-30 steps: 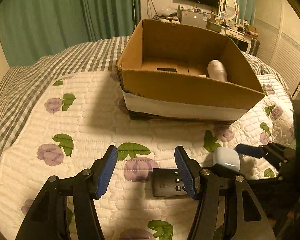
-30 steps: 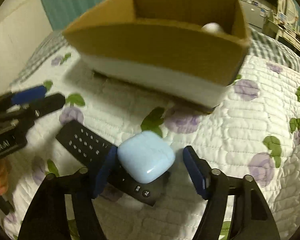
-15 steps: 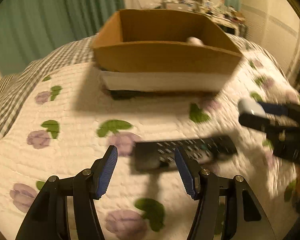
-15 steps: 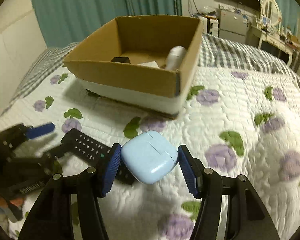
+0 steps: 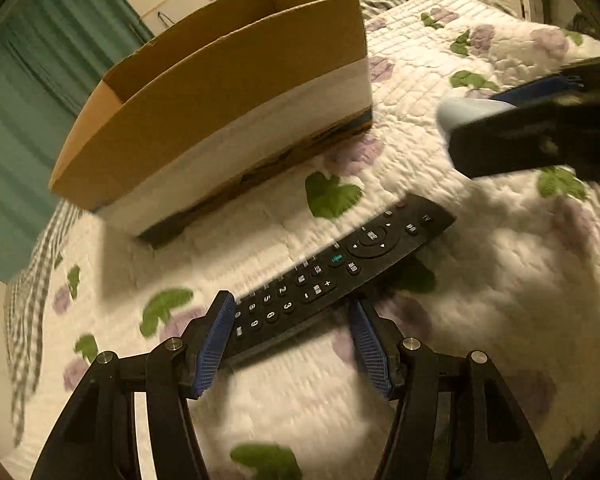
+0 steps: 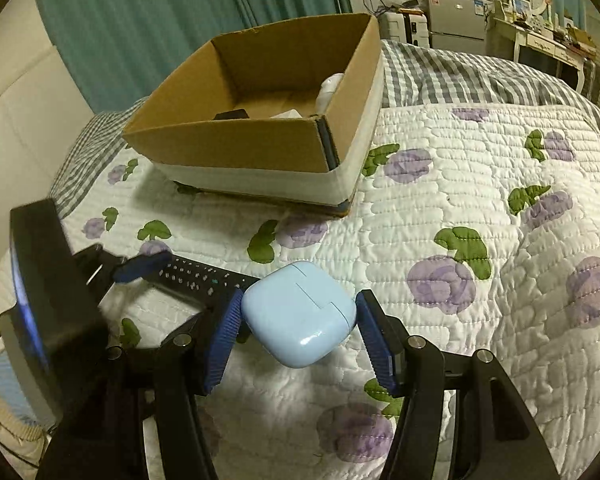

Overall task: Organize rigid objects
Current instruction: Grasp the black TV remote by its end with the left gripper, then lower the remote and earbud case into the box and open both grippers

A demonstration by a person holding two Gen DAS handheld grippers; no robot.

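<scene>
Right claw (image 6: 298, 332): blue ribbed pads pinch a pale blue rounded plastic earbud case (image 6: 298, 314) on both sides, lifted clear of the white quilted bedspread with purple flowers and green leaves (image 6: 480, 208). Its jaws have just been closing, with the case between them. Case sits tilted, lid seam facing up.

Left claw (image 5: 292, 338): jaws spread wide, straddling the near end of a long black plastic remote control with white-marked buttons (image 5: 340, 264). The remote lies flat on the bedspread (image 5: 500, 300), running diagonally away toward the upper right. Left pad is just beside the remote's edge; the right pad stands off from it. Cannot tell whether either pad touches. Some motion blur in this view.

Open brown cardboard box with a white band around its base (image 6: 268, 136) sits on the bed beyond both claws, near the remote but apart from it. Inside, seen from the right wrist: a white rounded object (image 6: 329, 87) against the right wall and a small black item (image 6: 231, 114) on the floor of the box.

From the left wrist, the case (image 5: 460, 110) shows at right, partly hidden by the right claw's dark finger.
</scene>
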